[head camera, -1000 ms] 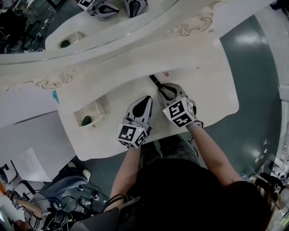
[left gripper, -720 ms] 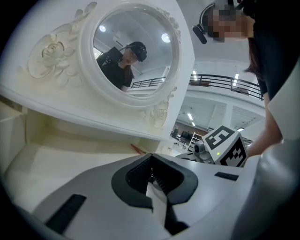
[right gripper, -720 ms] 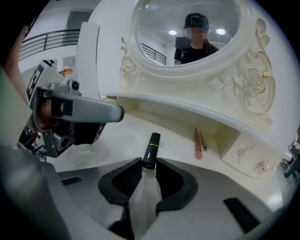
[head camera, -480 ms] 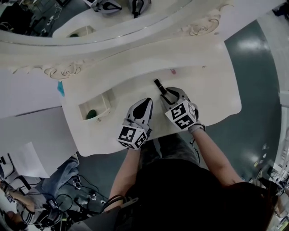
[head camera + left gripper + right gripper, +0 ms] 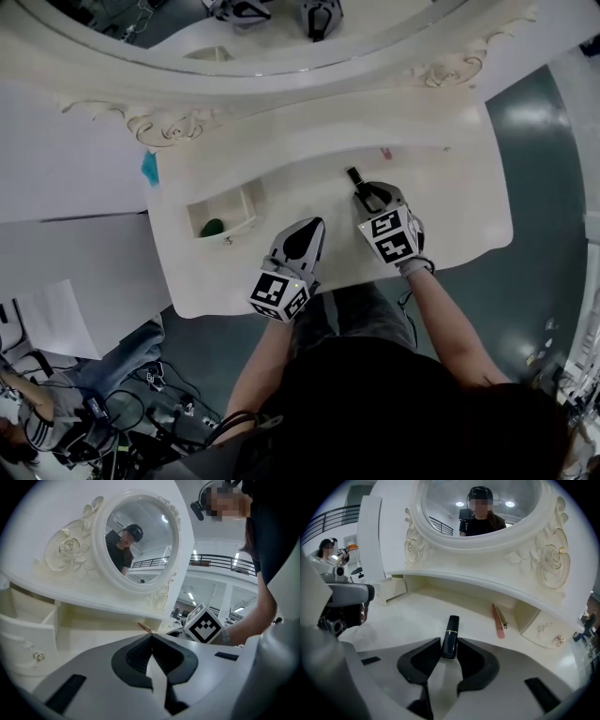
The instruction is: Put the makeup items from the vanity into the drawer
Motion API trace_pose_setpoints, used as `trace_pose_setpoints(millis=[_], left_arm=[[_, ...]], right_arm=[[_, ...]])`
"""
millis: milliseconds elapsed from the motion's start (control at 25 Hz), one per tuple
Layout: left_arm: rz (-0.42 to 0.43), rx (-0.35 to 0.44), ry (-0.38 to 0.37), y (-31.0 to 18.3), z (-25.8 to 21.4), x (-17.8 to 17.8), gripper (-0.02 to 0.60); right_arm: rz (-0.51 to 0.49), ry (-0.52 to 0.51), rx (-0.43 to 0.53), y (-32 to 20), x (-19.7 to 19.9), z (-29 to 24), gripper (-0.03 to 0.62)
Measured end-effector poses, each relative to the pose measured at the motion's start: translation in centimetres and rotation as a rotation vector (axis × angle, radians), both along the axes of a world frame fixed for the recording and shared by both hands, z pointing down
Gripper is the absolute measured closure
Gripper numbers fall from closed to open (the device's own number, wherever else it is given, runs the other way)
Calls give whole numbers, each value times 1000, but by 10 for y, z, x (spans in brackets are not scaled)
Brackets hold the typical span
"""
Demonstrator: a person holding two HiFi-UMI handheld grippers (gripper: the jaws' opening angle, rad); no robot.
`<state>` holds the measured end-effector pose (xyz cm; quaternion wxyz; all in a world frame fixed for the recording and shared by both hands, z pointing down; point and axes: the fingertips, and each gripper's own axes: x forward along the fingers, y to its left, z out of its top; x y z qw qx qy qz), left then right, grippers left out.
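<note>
Where the head view looks steeply down, the white desk stands under a carved oval mirror. On its left side a small drawer is pulled open, and a green item lies inside. The left gripper hangs over the front middle of the desk, well apart from the drawer. The right gripper is just to its right, with a black tube lying on the desk at its tips. A pink stick lies further back, near the rear ledge.

In the left gripper view the left gripper's jaws are clenched together with nothing between them. The open drawer shows at the left edge, the mirror above, and the right gripper's marker cube to the right.

In the right gripper view the right gripper's jaws have just been opening and stand apart. The black tube lies released on the desk between the tips, its far end pointing toward the mirror. The pink stick lies to the right of it, apart from the tube.
</note>
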<state>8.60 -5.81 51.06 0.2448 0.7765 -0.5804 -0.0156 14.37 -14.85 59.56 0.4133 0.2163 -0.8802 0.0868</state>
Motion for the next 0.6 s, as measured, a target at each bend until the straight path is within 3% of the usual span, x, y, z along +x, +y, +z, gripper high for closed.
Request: trace_pose_setpoints(millis=[240, 600], left_arm=[[-28, 7, 4, 19, -3, -23, 568], [-85, 33, 5, 48, -10, -60, 569]], right_arm=[[-25, -29, -20, 24, -21, -8, 485], [-129, -149, -29, 64, -92, -51, 485]])
